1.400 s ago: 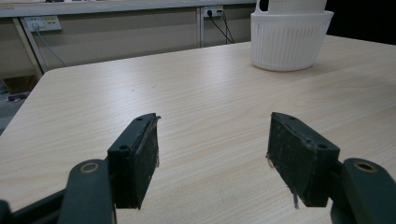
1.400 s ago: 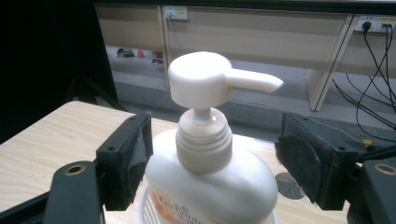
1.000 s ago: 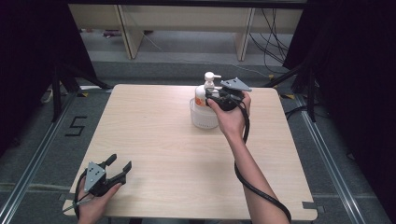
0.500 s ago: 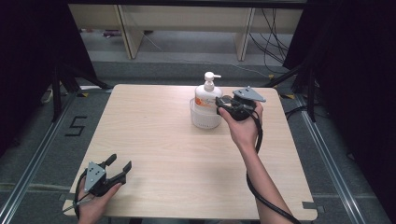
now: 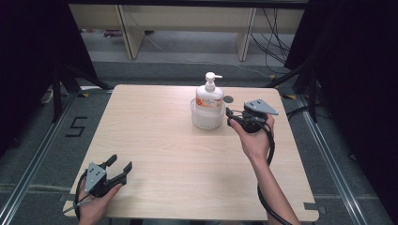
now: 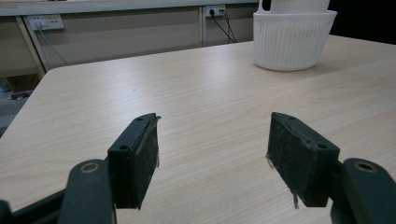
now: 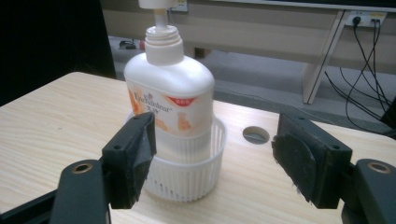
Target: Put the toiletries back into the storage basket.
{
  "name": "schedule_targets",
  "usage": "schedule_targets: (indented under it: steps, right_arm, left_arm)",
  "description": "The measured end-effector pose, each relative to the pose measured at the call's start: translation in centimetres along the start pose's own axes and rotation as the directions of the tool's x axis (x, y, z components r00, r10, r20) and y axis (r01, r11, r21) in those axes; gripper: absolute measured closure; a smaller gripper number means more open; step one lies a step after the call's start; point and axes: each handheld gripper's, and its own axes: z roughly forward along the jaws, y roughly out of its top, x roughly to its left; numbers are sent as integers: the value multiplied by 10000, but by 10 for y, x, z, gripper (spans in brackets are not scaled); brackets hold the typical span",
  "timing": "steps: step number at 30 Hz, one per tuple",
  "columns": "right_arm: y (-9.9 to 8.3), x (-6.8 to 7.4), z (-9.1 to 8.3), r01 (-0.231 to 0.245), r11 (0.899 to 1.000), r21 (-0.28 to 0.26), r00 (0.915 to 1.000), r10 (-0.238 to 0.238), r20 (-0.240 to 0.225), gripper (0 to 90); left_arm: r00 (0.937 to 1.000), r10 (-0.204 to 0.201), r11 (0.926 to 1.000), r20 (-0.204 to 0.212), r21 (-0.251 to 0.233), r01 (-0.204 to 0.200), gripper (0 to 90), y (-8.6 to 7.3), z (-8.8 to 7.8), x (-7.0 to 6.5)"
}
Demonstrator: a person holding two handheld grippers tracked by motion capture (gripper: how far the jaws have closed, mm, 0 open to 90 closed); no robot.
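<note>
While your right tool [image 5: 233,118] hangs just beside the white ribbed plastic basket [image 5: 206,118] holding the white pump bottle [image 5: 209,95], its jaws, wide apart, have just been closing on nothing; your left tool [image 5: 120,165] rests released on the pale wooden surface [image 5: 164,154].

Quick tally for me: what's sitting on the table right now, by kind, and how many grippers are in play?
Pump bottle: 1, standing in the basket
White ribbed basket: 1
Handheld grippers: 2, the left gripper and the right gripper, both with fingers apart and nothing between them
Total: 4
</note>
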Motion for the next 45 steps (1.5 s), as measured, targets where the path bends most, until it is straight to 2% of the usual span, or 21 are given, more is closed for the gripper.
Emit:
schedule_targets:
  steps: [5, 13, 14, 15, 16, 17, 20, 21, 23, 24, 25, 27, 28, 29, 30, 35, 36, 37, 40, 43, 45]
  right_arm:
    - [-9, -5, -7, 198, 9998, 27, 9998, -198, 16, 305]
    - [-26, -13, -22, 14, 9997, 254, 9999, -17, 113, 308]
    - [-28, -15, -23, 159, 9996, 216, 9999, -160, 19, 309]
    - [-31, -15, -24, 27, 9997, 235, 10000, -29, 66, 309]
    - [-33, -17, -25, 194, 9995, 245, 9998, -197, 89, 309]
    - [-35, -17, -28, -10, 9993, 375, 9999, 5, 145, 310]
    - [-42, -22, -32, 114, 9988, 476, 9997, -124, 195, 309]
    - [-45, -21, -32, -126, 9989, 449, 9998, 119, 155, 309]
    - [-50, -22, -34, -211, 9982, 559, 9995, 196, 266, 309]
    - [-52, -22, -35, -415, 9976, 557, 9989, 402, 236, 308]
    - [-54, -26, -35, 17, 9986, 532, 9999, -23, 123, 308]
    - [-60, -27, -37, -90, 9984, 551, 9997, 78, 229, 308]
    - [-62, -29, -39, 89, 9982, 588, 9996, -104, 259, 308]
    - [-64, -25, -40, -453, 9968, 662, 9988, 439, 230, 308]
    - [-68, -29, -40, -124, 9980, 618, 9996, 109, 244, 308]
    - [-82, -30, -46, -340, 9962, 806, 9992, 323, 229, 311]
    - [-85, -32, -47, -185, 9972, 720, 9997, 172, 188, 312]
    - [-88, -31, -49, -354, 9956, 868, 9992, 337, 206, 311]
    - [-96, -33, -52, -215, 9947, 1009, 9996, 195, 215, 312]
    - [-104, -34, -54, -272, 9957, 890, 9996, 260, 140, 312]
    - [-109, -32, -57, -728, 9921, 1024, 9973, 719, 129, 312]
  left_arm:
    - [10000, -8, 10000, -7, -11, 8, 331, 0, 0, 0]
    - [10000, 7, 10000, -12, -3, -7, 331, 0, 0, 0]
    - [10000, 1, 10000, -23, 6, -1, 331, 0, 0, 0]
    - [10000, 3, 10000, -19, 3, -3, 331, 0, 0, 0]
    - [10000, 3, 10000, -22, 8, -3, 331, 0, 0, 0]
    - [10000, 0, 10000, -25, 3, 0, 331, 0, 0, 0]
    - [10000, 2, 10000, -63, -33, -3, 331, 0, 0, -1]
    - [10000, 4, 10000, -67, -36, -4, 331, 0, 1, -1]
    - [10000, 1, 10000, -62, -61, -1, 332, 0, 1, -1]
    - [10000, 7, 10000, -63, -59, -7, 331, 0, 1, -1]
    - [10000, 8, 10000, -69, -52, -8, 332, 0, 1, -1]
    - [10000, 12, 10000, -71, -50, -13, 332, 0, 1, -1]
    - [10000, 4, 10000, -75, -56, -4, 332, 0, 1, -1]
    - [10000, 14, 10000, -77, -57, -14, 332, 0, 1, -1]
    - [10000, 15, 9999, -64, -118, -16, 332, 0, 2, -1]
    - [10000, 36, 10000, -82, -78, -37, 332, 0, 1, -1]
    - [10000, 34, 9999, -70, -115, -35, 332, 0, 1, -1]
    - [10000, 44, 9999, -43, -104, -45, 332, 0, 1, -1]
    - [10000, 40, 9999, -52, -121, -40, 332, 0, 1, -1]
    - [10000, 31, 9999, -50, -103, -31, 331, 0, 1, -1]
    - [10000, 70, 9999, -38, -96, -70, 331, 0, 1, -1]
